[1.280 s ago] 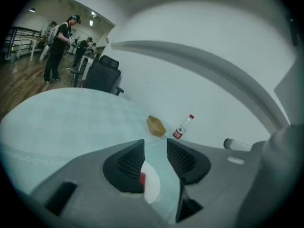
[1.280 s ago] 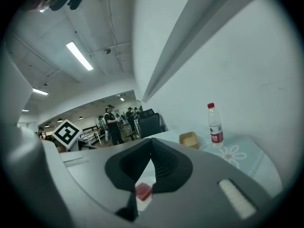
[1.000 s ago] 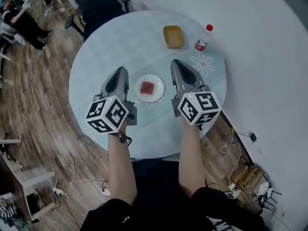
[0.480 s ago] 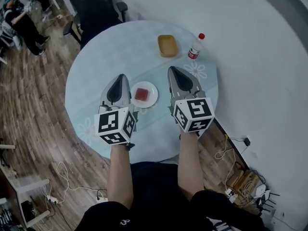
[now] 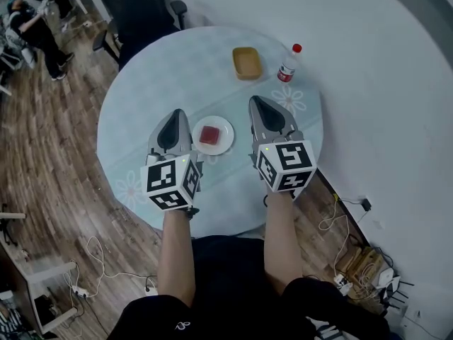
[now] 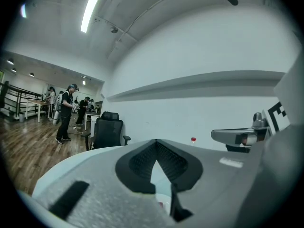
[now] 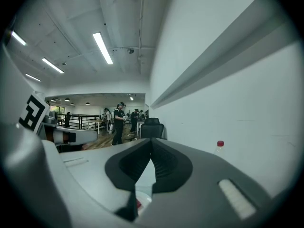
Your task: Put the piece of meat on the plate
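Two grippers sit in our hands in the middle of the head view, held side by side over the near half of the round pale-blue table. Our left gripper lies left of centre and points toward the top of the frame. Its jaws are pressed together at the tips and hold nothing. Our right gripper lies right of centre and points the same way. In its own view its jaws likewise meet at the tip, with nothing caught between them.

Between the two grippers, just above the frame's centre, the white plate rests on the table. The piece of meat, a small red square, lies flat in the middle of the plate.

Farther up the table, we see a shallow tan tray. Right of it stands a clear bottle with a red cap, upright and apart from the tray.

Beyond the table's far edge, at upper left, a black office chair stands on the wooden floor. People stand in the top left corner.
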Motion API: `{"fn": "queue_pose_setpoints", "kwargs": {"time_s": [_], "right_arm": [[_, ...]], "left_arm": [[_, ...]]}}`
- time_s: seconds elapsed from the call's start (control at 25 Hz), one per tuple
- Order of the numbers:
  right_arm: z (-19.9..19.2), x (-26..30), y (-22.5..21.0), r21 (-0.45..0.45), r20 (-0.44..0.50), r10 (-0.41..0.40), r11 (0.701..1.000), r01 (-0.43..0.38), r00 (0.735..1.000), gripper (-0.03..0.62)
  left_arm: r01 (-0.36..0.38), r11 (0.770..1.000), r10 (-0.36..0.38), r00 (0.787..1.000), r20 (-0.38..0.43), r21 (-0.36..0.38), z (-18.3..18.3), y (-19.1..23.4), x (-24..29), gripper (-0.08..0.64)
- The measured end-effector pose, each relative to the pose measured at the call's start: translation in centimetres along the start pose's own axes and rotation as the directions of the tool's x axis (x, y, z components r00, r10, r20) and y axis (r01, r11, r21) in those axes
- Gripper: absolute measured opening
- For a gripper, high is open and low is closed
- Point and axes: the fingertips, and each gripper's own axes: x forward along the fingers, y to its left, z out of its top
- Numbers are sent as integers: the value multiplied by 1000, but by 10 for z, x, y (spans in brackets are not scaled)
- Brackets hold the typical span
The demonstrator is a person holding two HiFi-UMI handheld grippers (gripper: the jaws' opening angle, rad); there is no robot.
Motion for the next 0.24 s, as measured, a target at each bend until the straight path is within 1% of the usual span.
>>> {"fn": "queue_pose_setpoints", "kwargs": {"time_s": [0.24], "right_arm": [[-1,6,6,-7,-5,7,1000,-7,1000,11]], "left_arm": [[12,1000,-12,1000,-7,-11,-2,6,1,-5]]}}
